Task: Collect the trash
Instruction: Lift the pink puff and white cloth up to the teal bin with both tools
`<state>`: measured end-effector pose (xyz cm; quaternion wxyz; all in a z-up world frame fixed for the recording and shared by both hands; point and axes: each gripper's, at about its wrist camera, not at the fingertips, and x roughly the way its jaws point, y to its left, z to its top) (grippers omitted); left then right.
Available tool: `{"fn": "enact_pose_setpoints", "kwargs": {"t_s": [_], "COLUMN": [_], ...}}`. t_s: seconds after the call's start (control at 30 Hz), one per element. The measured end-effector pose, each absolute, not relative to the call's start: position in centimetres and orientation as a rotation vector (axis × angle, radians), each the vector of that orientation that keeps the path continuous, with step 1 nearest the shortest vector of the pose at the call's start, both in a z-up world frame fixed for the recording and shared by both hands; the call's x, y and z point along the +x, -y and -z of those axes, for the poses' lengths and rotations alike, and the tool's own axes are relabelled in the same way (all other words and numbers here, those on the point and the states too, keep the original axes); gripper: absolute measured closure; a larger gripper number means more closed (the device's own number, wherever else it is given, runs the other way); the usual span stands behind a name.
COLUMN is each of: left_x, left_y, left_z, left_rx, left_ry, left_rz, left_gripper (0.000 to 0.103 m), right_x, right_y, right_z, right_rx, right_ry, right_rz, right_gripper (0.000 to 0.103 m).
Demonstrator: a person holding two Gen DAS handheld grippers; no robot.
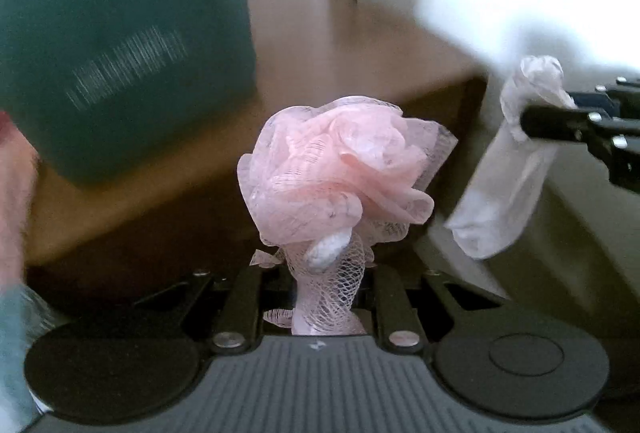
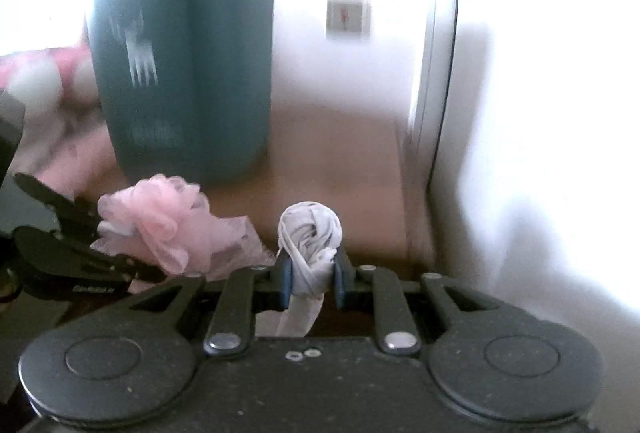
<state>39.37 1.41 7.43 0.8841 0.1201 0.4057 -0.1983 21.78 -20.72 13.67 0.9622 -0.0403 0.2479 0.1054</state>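
Both tongs (image 1: 326, 297) (image 2: 312, 283) clamped, side by side.

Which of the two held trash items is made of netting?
The pink mesh sponge in the left tongs; the right tongs hold a smooth whitish crumpled wrapper, not netted.

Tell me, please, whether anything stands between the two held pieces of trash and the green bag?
Nothing visible does. The left claw holds the pink mesh puff, the right claw the white wad; only bare wooden tabletop separates them from the green bag.

Right gripper (image 2: 311, 283) clamps white crumpled wrapper (image 2: 310, 233) beside pink loofah (image 2: 160, 221).
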Motion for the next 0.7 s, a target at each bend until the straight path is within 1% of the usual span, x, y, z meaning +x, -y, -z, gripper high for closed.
{"fn": "enact_pose_setpoints", "kwargs": {"t_s": [0.23, 0.3, 0.47, 0.7], "left_x": [38.1, 38.3, 38.8, 41.1], "left_y": [-3.9, -3.9, -5.7, -7.5], "left_z": [-19.6, -22.2, -29.5, -37.2], "left_rx": [0.206, 0.203, 0.187, 0.194], "left_ry": [-0.65, -0.609, -0.522, -0.385], "left_rz": [0.412, 0.409, 0.362, 0.211], "left_gripper": [0.087, 0.087, 0.087, 0.086], "right_x": [23.5, 24.0, 25.5, 29.0], "right_y": [20.6, 21.0, 19.6, 16.5], "right_z": [-21.6, -23.8, -28.9, -35.1], "right_rx": [-0.095, -0.1, -0.143, -0.175], "right_ry": [-0.298, -0.252, -0.169, -0.106], "right_rz": [-0.26, -0.29, -0.335, -0.372], "right_gripper": [0.085, 0.085, 0.085, 0.085]}}
